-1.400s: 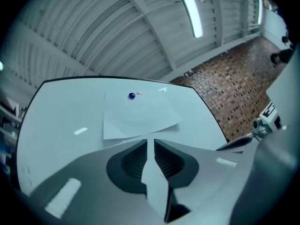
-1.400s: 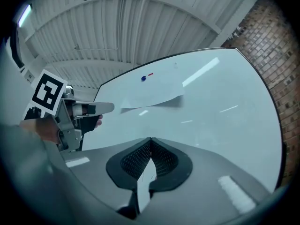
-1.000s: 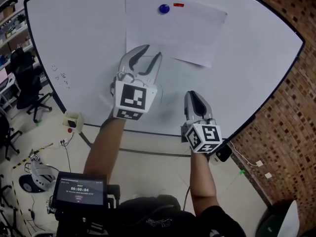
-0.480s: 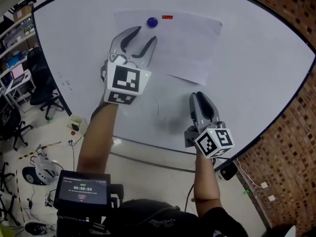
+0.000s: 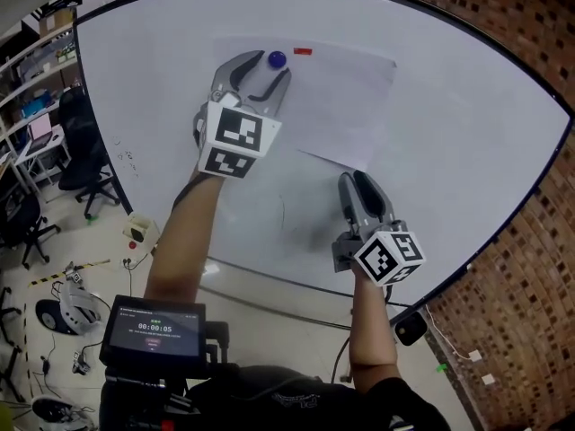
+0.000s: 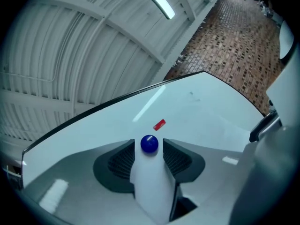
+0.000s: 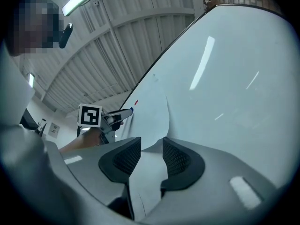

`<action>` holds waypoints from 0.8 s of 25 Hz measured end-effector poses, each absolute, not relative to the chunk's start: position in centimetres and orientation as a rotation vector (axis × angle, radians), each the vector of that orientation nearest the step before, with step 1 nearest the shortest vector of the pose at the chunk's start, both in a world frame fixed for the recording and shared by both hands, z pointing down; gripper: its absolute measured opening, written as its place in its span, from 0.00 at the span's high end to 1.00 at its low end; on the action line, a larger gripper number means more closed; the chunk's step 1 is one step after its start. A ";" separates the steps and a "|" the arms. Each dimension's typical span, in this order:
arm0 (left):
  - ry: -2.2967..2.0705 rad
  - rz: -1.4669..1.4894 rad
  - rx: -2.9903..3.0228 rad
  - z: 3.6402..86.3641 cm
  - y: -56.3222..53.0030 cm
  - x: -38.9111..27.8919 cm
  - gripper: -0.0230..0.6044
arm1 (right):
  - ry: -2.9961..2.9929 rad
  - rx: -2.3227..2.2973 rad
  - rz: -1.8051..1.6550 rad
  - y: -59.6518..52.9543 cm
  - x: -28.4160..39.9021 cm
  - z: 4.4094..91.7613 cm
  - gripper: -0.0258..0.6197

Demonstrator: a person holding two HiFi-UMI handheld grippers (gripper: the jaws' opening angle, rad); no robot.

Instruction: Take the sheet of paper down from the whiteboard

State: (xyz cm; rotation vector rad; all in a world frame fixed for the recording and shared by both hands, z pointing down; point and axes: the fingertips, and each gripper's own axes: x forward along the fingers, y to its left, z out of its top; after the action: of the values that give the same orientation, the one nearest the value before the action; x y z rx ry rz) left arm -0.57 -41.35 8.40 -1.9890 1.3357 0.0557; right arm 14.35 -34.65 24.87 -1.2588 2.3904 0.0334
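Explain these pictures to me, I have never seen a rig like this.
A person holds a tool with a two-jaw claw in each hand. One picture comes from a camera on the person's head. The other two cameras ride on the claws and look along the jaws. Ahead is a whiteboard with a sheet of paper pinned by a blue magnet, a red strip beside it. The left claw is open, the magnet between its tips. The right claw is opening, the sheet's lower corner between its jaws. Nothing is gripped.
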 end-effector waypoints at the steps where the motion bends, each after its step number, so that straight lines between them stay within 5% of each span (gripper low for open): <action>1: 1.335 0.054 -1.996 8.4 -41.6 -0.6 0.70 | 2.392 -1.263 0.035 -34.8 14.3 24.8 0.72; 20: 1.291 0.052 -2.015 8.1 -42.5 -0.5 0.73 | 2.303 -1.157 -0.100 -36.7 15.4 22.3 0.71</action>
State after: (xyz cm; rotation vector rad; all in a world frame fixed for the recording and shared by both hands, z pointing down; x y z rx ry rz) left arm -0.54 -42.46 8.15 -2.0149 1.2908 0.0517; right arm 15.43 -36.68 22.34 -1.1572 2.3032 -0.1002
